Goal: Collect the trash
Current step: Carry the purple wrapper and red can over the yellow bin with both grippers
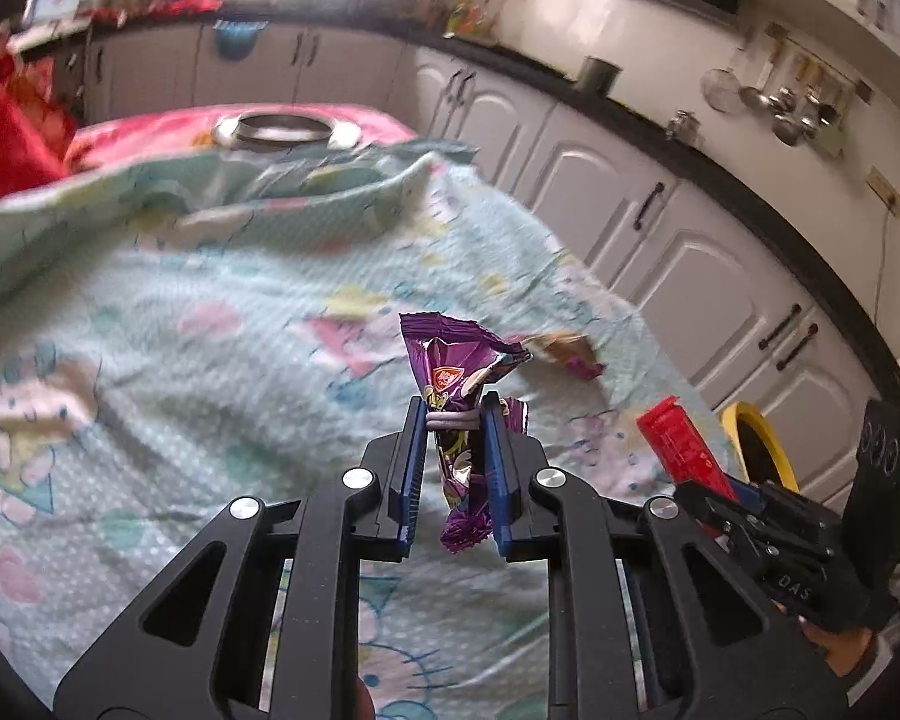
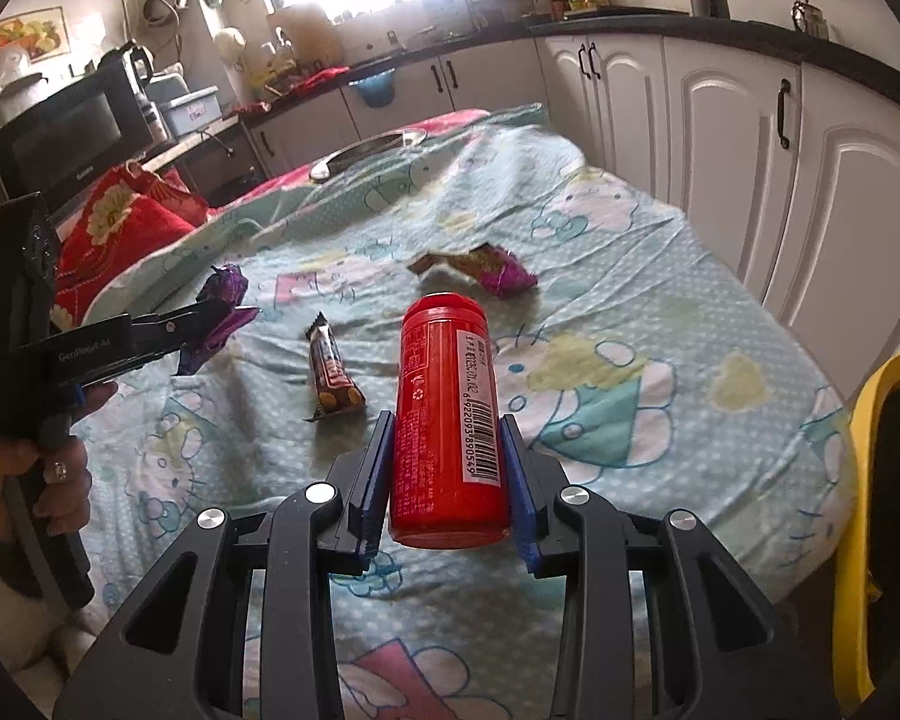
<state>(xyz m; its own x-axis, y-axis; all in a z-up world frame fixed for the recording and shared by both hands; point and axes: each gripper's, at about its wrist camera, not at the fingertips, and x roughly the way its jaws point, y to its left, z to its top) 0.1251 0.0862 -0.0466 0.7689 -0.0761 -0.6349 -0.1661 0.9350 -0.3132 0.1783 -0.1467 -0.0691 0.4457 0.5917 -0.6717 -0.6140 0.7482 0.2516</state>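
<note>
My left gripper (image 1: 453, 414) is shut on a crumpled purple wrapper (image 1: 456, 378) and holds it above the table; it also shows in the right wrist view (image 2: 225, 312). My right gripper (image 2: 447, 426) is shut on a red can (image 2: 447, 414) held lengthwise above the table; the can also shows in the left wrist view (image 1: 681, 450). A brown snack-bar wrapper (image 2: 333, 369) and a magenta and gold wrapper (image 2: 486, 267) lie on the pale green cartoon-print cloth (image 2: 630, 300).
A yellow-rimmed black bin (image 2: 888, 510) stands at the table's right edge. A steel tray (image 2: 366, 153) lies at the far end. A red patterned cushion (image 2: 126, 222) sits at the left. White cabinets (image 2: 750, 138) line the right side.
</note>
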